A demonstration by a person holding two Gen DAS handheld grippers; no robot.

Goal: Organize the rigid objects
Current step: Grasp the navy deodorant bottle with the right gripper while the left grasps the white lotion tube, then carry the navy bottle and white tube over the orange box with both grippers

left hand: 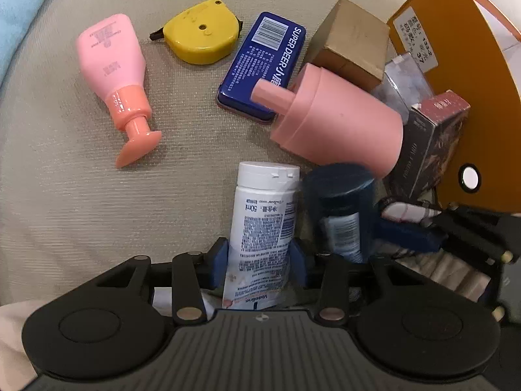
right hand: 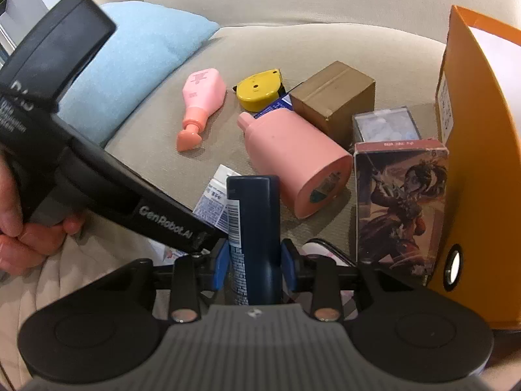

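My left gripper [left hand: 259, 254] is shut on a white Vaseline tube [left hand: 262, 218], cap pointing away. My right gripper [right hand: 252, 262] is shut on a dark blue tube [right hand: 257, 224], which also shows blurred in the left wrist view [left hand: 340, 208]. On the beige sofa cushion [left hand: 81, 195] lie a pink pump bottle [left hand: 114, 75], a yellow tape measure [left hand: 202, 37], a blue SUPER DEER tin [left hand: 263, 65] and a large pink bottle [left hand: 335, 120] on its side.
A brown cardboard box [right hand: 332, 101], a clear plastic box [right hand: 384, 127] and an illustrated card box [right hand: 400, 202] stand by an orange paper bag [right hand: 482, 163] at the right. A light blue pillow [right hand: 136, 62] lies at the left.
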